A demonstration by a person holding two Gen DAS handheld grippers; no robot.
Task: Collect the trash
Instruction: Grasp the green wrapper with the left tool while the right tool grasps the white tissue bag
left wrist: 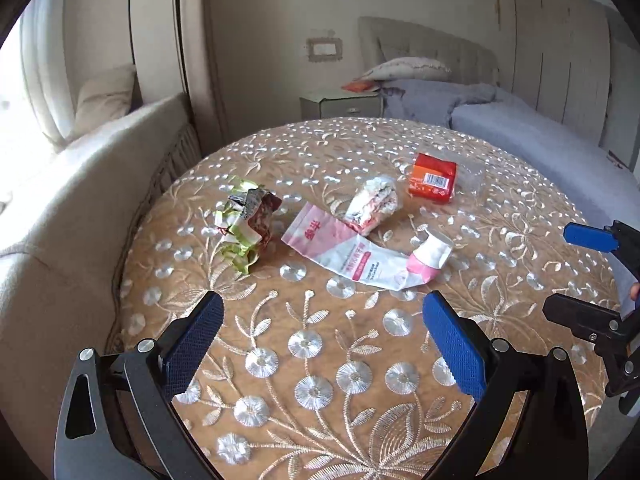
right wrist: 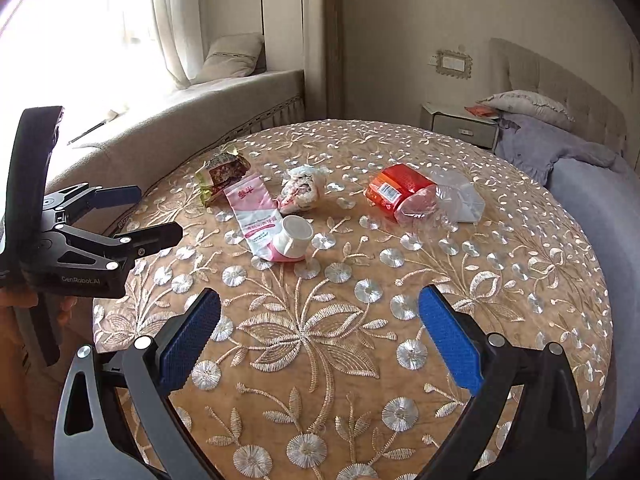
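Two hand-held grippers hover over the near edge of a round table draped in a tan cloth embroidered with silver flowers (right wrist: 320, 344), both empty, their blue-padded jaws spread wide. The left gripper (left wrist: 322, 336) faces the middle of the litter; the right gripper (right wrist: 319, 328) hangs beside it, with bare cloth between the fingers of each.

Nearest of the trash lies a flattened pink-and-white pouch with a wide white screw spout (left wrist: 360, 254), stretched across the table's centre. It looks light and limp; the stiff spout (right wrist: 295, 236) appears the surest place to pinch, since the film body would likely slide or fold.

To its left sits a crumpled green-and-brown snack wrapper (left wrist: 246, 226), puffed up and probably springy, best taken across a raised fold. Just beyond the pouch, touching its far edge, rests a scrunched white-and-red wrapper ball (left wrist: 372, 204), soft enough to squeeze anywhere.

Farther right lies an orange-red packet with a barcode label (left wrist: 432, 178), which seems firmer and blockier than the rest. Beside it, a crushed clear plastic bottle or wrapper (right wrist: 448, 200), hard to tell which, looks slippery and weightless.

No bin shows in either view. Behind the table stand a grey bedside cabinet (left wrist: 340, 104) and a bed with lavender bedding (left wrist: 520, 136).
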